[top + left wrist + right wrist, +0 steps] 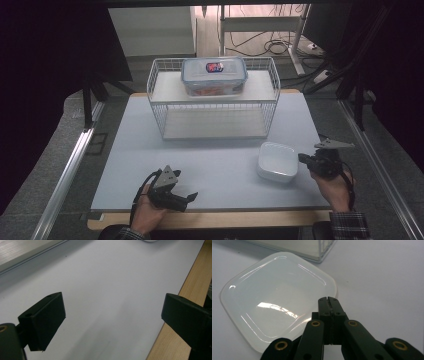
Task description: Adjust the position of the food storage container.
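Pale bench (210, 170) with wooden front edge; grey floor (55, 150) at 9 o'clock; cables (272, 47) on floor at 12 o'clock; dark surroundings at both sides.

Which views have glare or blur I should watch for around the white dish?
Right gripper view: bright streaks of glare on the white dish, and the right gripper, jaws shut, is slightly soft up close. High view: dark surroundings, the dish evenly lit. Left gripper view: the open left gripper is blurred.

Dim, dark-edged frames; soft overhead glare
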Demonstrator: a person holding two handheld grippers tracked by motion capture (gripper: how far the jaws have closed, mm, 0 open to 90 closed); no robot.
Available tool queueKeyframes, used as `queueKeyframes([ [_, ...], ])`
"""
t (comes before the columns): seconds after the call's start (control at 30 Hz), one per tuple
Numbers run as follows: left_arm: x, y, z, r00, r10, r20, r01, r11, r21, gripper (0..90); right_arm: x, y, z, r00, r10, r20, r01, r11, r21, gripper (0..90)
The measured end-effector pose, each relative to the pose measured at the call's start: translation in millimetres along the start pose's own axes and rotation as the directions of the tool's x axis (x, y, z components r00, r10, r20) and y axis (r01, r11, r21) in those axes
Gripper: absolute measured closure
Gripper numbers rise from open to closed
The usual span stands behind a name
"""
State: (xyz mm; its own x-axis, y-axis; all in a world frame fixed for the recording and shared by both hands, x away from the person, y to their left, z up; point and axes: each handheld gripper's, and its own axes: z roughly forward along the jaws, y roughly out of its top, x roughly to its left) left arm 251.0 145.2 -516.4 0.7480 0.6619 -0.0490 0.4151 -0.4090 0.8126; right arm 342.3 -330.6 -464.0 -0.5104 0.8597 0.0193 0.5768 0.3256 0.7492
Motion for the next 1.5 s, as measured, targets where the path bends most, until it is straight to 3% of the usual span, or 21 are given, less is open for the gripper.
queueKeyframes([
  [0.17, -0.5, 0.2, 0.7, 1.0000, 0.001, 0.005, -0.001, 1.0000, 0.000, 5.2, 12.0, 6.8, 9.7, 0.9989, -0.031, -0.034, 0.031, 1.000, 0.002, 89.7],
  [0.93, 0.1, 0.7, 3.7, 0.9999, -0.006, 0.016, 0.006, 1.0000, 0.002, 5.4, 45.3, 27.7, 43.4, 0.9873, -0.078, -0.138, 0.079, 0.997, 0.000, 89.8],
  [1.5, 0.2, 0.6, 3.8, 0.9998, -0.006, 0.017, 0.006, 1.0000, 0.004, 5.4, 84.6, 41.0, 67.6, 0.9605, -0.116, -0.253, 0.119, 0.993, -0.005, 89.7],
])
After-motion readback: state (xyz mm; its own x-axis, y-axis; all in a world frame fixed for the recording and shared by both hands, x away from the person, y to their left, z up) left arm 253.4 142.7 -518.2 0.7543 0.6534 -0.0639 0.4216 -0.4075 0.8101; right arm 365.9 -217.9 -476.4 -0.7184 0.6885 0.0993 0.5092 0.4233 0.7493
